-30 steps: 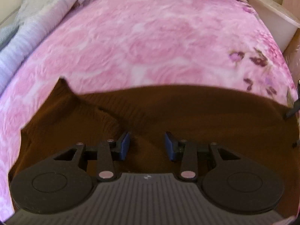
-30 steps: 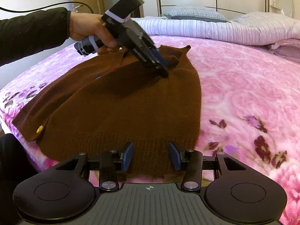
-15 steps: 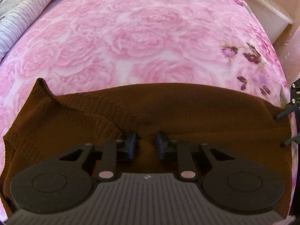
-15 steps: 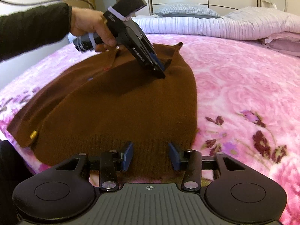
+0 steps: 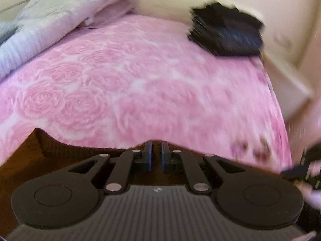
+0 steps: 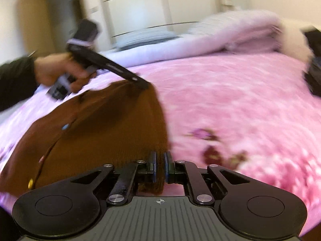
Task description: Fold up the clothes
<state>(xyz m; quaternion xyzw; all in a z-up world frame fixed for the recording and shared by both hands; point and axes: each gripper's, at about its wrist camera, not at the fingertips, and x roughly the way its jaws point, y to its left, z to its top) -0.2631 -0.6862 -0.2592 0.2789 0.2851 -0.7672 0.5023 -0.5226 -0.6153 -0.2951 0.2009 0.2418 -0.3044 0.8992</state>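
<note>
Both grippers had closed since earlier | left gripper (image 5: 156,154), right gripper (image 6: 159,165) pinched sweater (image 6: 104,132) edge | bed (image 6: 230,100), frame centre

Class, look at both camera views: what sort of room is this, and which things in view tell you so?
Most likely a bedroom: a bed with a pink rose-print bedspread, a rolled pale quilt and a pillow at its head, and tall cupboard doors behind.

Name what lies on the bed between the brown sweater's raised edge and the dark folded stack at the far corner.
Nothing but bare pink rose bedspread lies between the brown sweater and the dark folded stack. The left wrist view shows it, though blurred.
</note>
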